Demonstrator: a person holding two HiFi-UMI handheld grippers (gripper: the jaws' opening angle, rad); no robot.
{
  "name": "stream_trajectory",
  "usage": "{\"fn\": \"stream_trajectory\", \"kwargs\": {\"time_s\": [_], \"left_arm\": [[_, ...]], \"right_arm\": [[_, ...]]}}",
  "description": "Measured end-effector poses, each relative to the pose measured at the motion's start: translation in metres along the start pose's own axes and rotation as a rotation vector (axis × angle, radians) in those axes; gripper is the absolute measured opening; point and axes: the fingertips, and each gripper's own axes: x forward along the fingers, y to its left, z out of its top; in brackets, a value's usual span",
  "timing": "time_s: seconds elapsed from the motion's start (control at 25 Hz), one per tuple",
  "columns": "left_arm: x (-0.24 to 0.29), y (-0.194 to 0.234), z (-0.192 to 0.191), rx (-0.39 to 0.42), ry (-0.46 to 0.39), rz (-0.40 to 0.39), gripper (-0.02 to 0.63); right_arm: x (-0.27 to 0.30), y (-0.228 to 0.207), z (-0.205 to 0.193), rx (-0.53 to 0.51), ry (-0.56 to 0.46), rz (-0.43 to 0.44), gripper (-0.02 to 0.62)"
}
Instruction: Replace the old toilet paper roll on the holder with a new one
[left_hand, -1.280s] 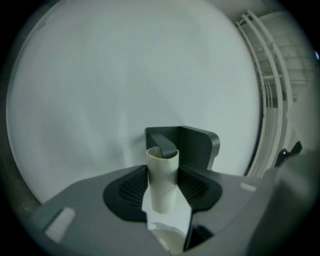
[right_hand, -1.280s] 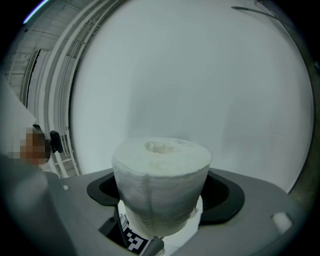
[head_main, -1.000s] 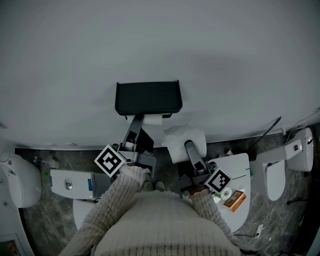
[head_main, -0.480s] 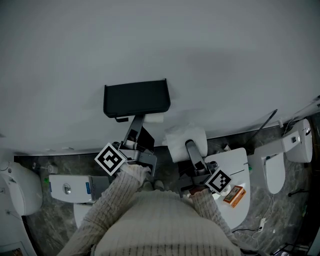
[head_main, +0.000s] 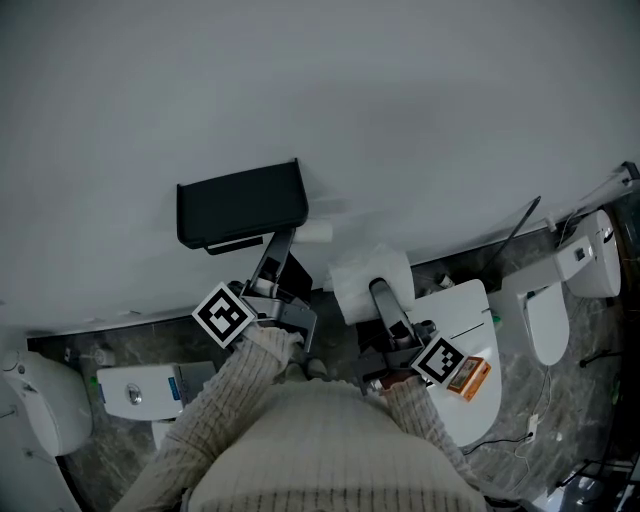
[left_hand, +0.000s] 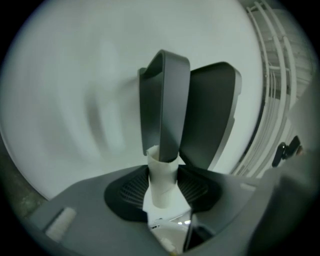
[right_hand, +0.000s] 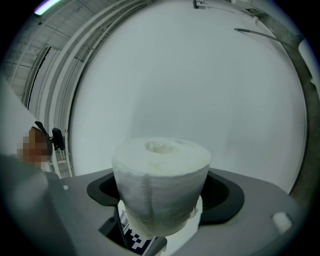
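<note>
Old tube, bare and white, sits just off the lower right corner of the black holder, past the holder's edge, with open wall on its right. The new roll hangs near it, lower and to the right, with a narrow gap between the two. The wall is plain pale grey above the holder. Below it runs a dark marbled floor with white toilets along it and an orange box on a white lid. The left gripper has its fingers clamped on the tube's near end. In the left gripper view the far end meets the holder's dark edge, though whether they touch is hard to tell. The right gripper has its fingers closed on the new roll, which fills the middle of the right gripper view.
</note>
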Motion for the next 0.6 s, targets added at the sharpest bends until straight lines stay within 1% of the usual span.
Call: {"fn": "stream_trajectory", "kwargs": {"time_s": [0.36, 0.6], "left_arm": [[0.026, -0.004, -0.038, -0.026, 0.090, -0.021, 0.166], [0.032, -0.005, -0.060, -0.031, 0.156, -0.034, 0.166]], "right_arm": [[-0.025, -0.001, 0.028, -0.025, -0.076, -0.023, 0.436], [-0.039, -0.003, 0.039, -0.029, -0.128, -0.037, 0.436]]}}
